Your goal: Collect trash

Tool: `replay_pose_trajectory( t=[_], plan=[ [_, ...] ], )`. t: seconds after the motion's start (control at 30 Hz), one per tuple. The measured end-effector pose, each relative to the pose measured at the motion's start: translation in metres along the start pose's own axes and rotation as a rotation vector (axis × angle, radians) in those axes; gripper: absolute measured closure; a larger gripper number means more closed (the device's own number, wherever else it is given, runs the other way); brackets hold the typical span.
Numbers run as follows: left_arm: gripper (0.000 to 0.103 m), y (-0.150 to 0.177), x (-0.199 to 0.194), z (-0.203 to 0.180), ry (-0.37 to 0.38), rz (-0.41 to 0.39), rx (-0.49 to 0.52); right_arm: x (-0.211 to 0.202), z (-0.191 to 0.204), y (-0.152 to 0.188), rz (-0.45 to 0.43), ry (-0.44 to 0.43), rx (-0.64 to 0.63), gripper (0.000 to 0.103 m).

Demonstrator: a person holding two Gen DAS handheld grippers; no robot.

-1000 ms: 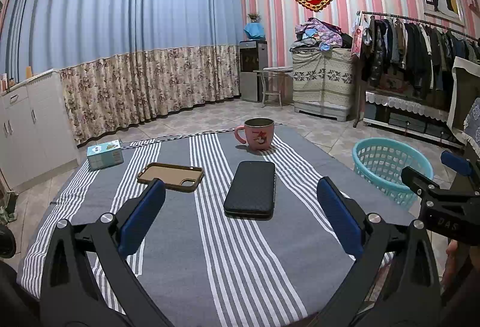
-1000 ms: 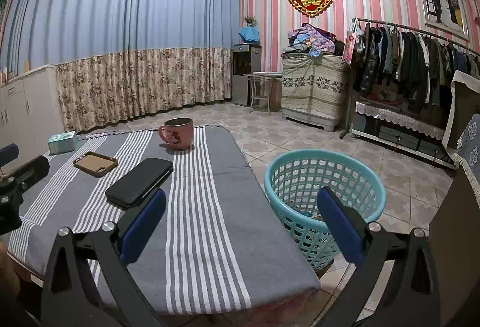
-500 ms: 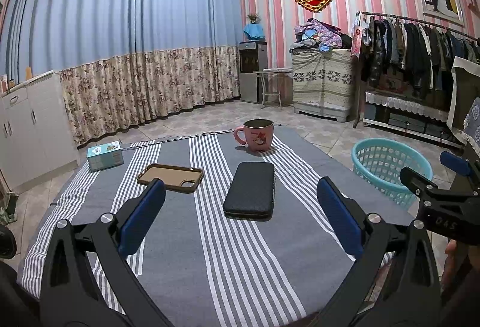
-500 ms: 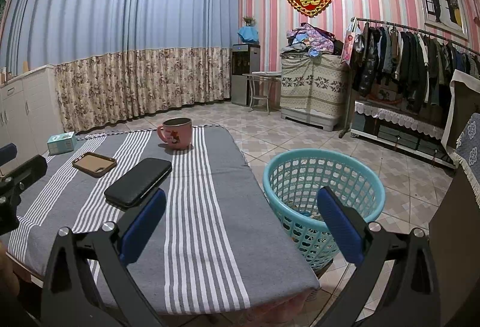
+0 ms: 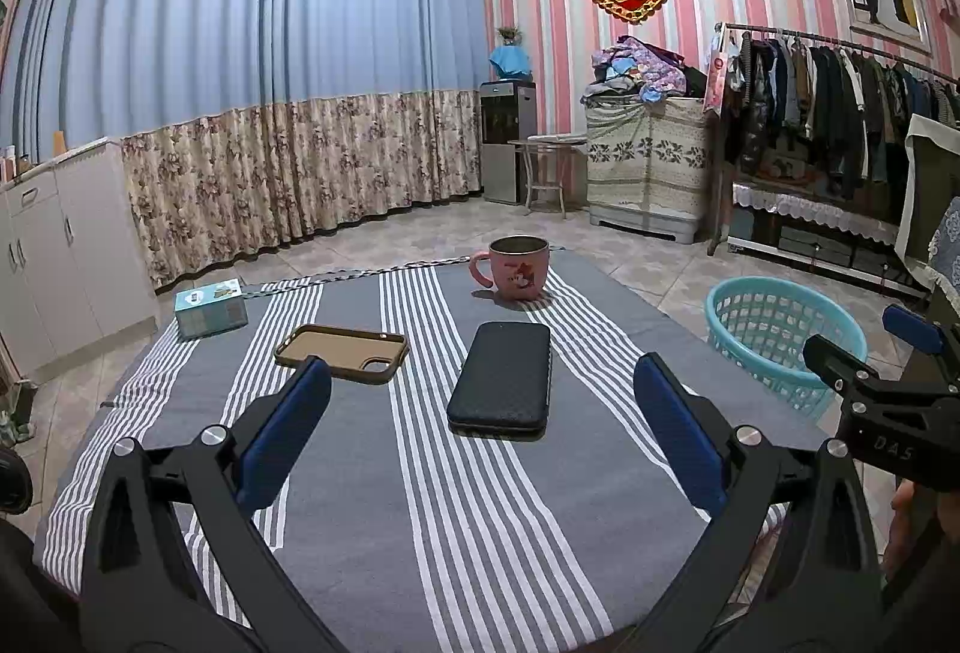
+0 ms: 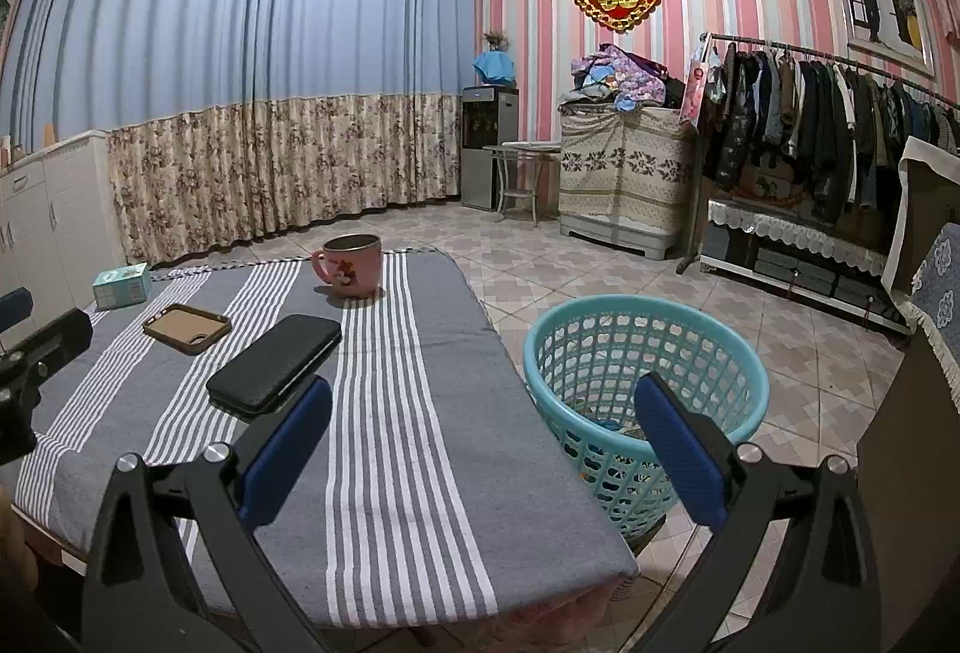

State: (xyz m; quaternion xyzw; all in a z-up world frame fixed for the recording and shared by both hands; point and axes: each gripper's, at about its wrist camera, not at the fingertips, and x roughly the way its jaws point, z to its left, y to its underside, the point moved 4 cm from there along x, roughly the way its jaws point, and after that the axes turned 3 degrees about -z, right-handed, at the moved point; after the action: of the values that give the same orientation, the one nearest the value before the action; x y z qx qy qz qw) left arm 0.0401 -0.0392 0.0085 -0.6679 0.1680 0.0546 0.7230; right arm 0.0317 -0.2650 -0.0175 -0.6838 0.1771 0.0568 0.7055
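Note:
A teal plastic basket (image 6: 645, 383) stands on the floor right of the table, with some scraps lying in its bottom; it also shows in the left wrist view (image 5: 780, 335). My left gripper (image 5: 480, 437) is open and empty above the near part of the striped grey tablecloth (image 5: 480, 533). My right gripper (image 6: 483, 443) is open and empty above the table's right edge, with its right finger over the basket. On the cloth lie a black phone case (image 5: 501, 374), a brown phone case (image 5: 342, 353), a pink mug (image 5: 516, 269) and a small teal box (image 5: 210, 299).
White cabinets (image 5: 54, 245) stand left of the table. A clothes rack (image 6: 840, 113) and a covered cabinet (image 6: 624, 173) line the far right wall. Tiled floor (image 6: 600, 269) lies beyond the table. Long curtains (image 5: 270, 113) cover the back wall.
Both grippers drifted very slightly; the view has barely shifted. Nothing on the table moved.

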Motion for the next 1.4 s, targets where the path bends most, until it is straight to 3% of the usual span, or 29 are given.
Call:
replay_pose_trajectory(
  t=[1.4],
  plan=[
    [0.005, 0.002, 0.0, 0.001, 0.004, -0.005, 0.001, -0.001, -0.007, 0.0, -0.011, 0.017, 0.015, 0.004]
  ],
)
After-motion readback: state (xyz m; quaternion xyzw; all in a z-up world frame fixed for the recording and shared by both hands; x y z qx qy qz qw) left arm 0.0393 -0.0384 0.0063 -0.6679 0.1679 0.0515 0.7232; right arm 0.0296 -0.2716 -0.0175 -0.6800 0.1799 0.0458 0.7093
